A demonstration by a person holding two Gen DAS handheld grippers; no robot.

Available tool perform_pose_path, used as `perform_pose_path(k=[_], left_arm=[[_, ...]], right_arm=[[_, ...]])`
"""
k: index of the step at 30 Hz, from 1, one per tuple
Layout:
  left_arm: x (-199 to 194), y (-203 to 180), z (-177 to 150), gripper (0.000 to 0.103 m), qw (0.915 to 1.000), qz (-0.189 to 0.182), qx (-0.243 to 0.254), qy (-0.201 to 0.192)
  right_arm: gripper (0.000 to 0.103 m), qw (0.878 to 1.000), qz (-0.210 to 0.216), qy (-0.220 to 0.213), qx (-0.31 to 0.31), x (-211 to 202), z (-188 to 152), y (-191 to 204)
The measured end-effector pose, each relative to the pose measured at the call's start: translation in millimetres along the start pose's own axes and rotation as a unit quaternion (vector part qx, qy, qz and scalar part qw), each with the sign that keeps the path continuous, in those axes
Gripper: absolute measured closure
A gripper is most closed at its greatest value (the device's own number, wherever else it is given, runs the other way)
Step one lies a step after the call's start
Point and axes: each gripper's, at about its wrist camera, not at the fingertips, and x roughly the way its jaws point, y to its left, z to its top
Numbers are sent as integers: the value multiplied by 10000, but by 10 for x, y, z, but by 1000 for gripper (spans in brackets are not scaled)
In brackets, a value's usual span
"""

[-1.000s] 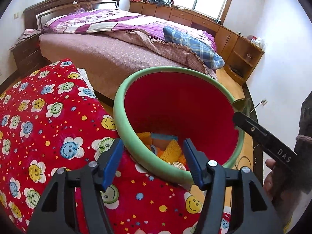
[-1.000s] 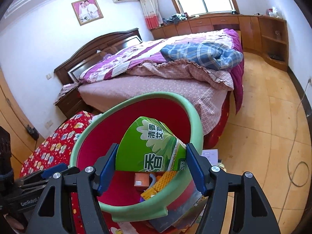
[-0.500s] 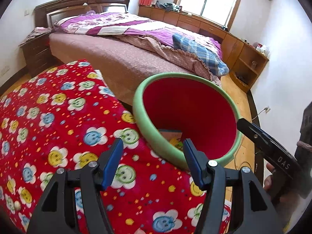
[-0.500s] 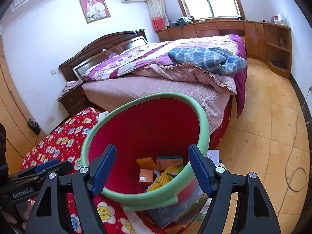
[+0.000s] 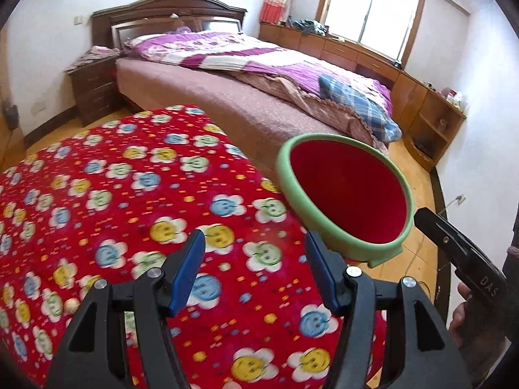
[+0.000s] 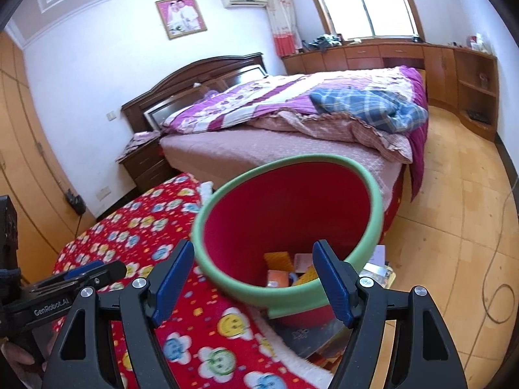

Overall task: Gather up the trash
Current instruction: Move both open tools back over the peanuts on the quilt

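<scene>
Both grippers' fingers (image 6: 334, 287) empty — trash (image 6: 285, 269) beyond, in bin (image 6: 292, 298).

bright daylight from the window (image 5: 373, 9), slight motion blur, strong fisheye bending, dark vignetted corners

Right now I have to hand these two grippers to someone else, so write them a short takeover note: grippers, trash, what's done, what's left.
Left gripper: open, empty, over the red smiley blanket.
Right gripper: open, empty, at the near rim of the green-rimmed red bin.
Trash: orange and yellow packets lie in the bin's bottom.
Done: some trash is binned.
Left: no loose trash shows on the blanket; papers lie on the floor under the bin, so check there.
</scene>
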Motion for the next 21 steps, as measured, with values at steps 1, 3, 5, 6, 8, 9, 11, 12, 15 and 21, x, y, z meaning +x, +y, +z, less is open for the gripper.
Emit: perform_pose_path(k=[1, 3, 5, 6, 8, 9, 11, 12, 15, 21], left_arm=[[-40, 34, -14, 40, 10000, 33, -23, -26], [-145, 117, -50, 40, 9998, 129, -93, -94], [-218, 180, -80, 40, 9996, 219, -139, -141], [-265, 222, -102, 40, 9993, 272, -172, -171], [-344, 291, -144, 40, 9989, 346, -234, -226], [-392, 335, -170, 40, 9985, 392, -276, -256], [-467, 411, -221, 40, 9978, 489, -348, -289], [-511, 458, -247, 40, 9972, 544, -396, -313], [-628, 579, -323, 40, 9956, 689, -513, -370], [-827, 814, -513, 40, 9902, 1058, -755, -501]], right_arm=[[26, 10000, 27, 3, -37, -14, -8, 51], [26, 9999, 85, 13, -128, -33, -27, 154], [27, 9996, 128, 18, -256, -54, -57, 264], [26, 9993, 165, 14, -348, -69, -82, 349], [26, 9987, 230, 14, -458, -85, -118, 455], [26, 9982, 273, 22, -528, -97, -149, 529], [26, 9974, 355, 55, -624, -110, -196, 635], [26, 9967, 424, 78, -684, -122, -233, 706], [27, 9952, 542, 64, -814, -158, -321, 882], [26, 9939, 539, -92, -958, -206, -499, 1160]])
